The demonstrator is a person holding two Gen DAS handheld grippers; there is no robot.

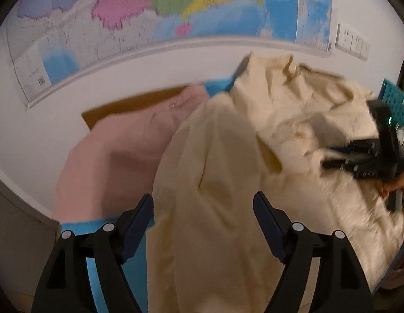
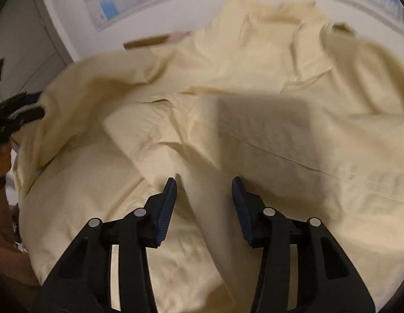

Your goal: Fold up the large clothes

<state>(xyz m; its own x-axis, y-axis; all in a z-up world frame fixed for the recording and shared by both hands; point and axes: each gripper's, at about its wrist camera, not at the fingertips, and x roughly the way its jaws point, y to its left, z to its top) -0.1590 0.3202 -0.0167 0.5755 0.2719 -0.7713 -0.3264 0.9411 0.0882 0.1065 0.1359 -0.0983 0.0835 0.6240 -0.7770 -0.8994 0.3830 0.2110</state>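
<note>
Left gripper [image 1: 203,206] gapes wide over the cream garment [image 1: 254,156], heaped centre-right; right gripper [image 2: 204,190] spread too, empty. Soft, light, floppy cloth: best pinch a hem edge.

Ahead of me a coloured map [image 1: 155,13] hangs on the white wall [image 1: 149,70]; sockets [image 1: 353,42] right of it, a blue basket [image 1: 396,101] below.

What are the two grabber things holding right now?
Nothing. The left gripper and the right gripper both have open jaws, hovering over the cream garment without pinching it.
</note>
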